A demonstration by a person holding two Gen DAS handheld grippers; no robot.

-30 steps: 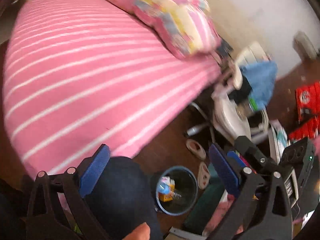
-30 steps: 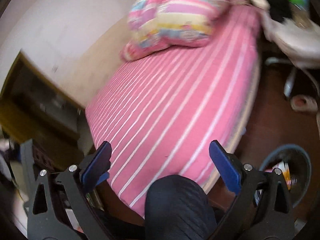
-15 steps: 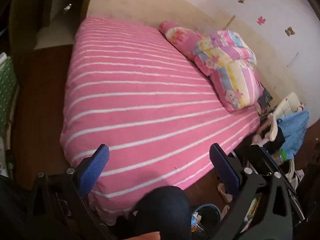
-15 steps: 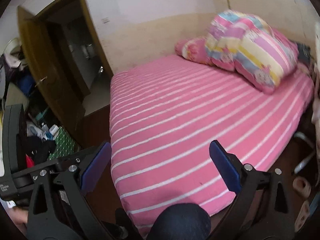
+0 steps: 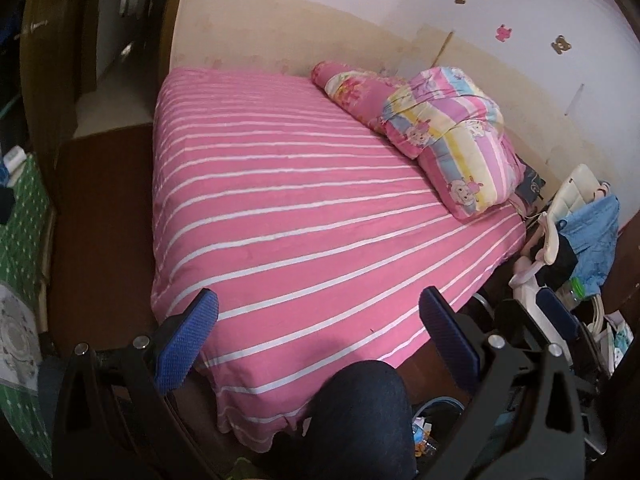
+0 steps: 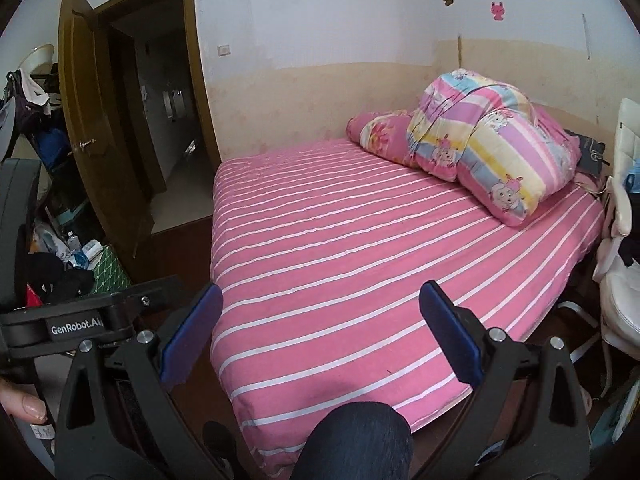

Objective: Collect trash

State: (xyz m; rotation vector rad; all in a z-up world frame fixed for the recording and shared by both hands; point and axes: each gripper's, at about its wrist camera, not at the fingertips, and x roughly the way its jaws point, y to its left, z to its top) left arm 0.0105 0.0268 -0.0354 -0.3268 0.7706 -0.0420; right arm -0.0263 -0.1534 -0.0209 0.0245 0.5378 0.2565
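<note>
Left hand-held gripper (image 5: 318, 322) & right hand-held gripper (image 6: 320, 316): both w/ blue pads spread wide, nothing between them, held above the pink striped bed (image 6: 360, 248). Folded quilt (image 6: 480, 152) lies at the bed's far right corner. Trash bin (image 5: 430, 432), holding wrappers, sits on the floor by the bed's near corner, partly hidden behind the person's knee (image 5: 360, 416). White chair (image 6: 618, 264) stands beside the bed, right.

Bare striped bed (image 6: 360, 248) ahead — knee (image 6: 360, 436) below, chair (image 6: 620, 280) crowding right
</note>
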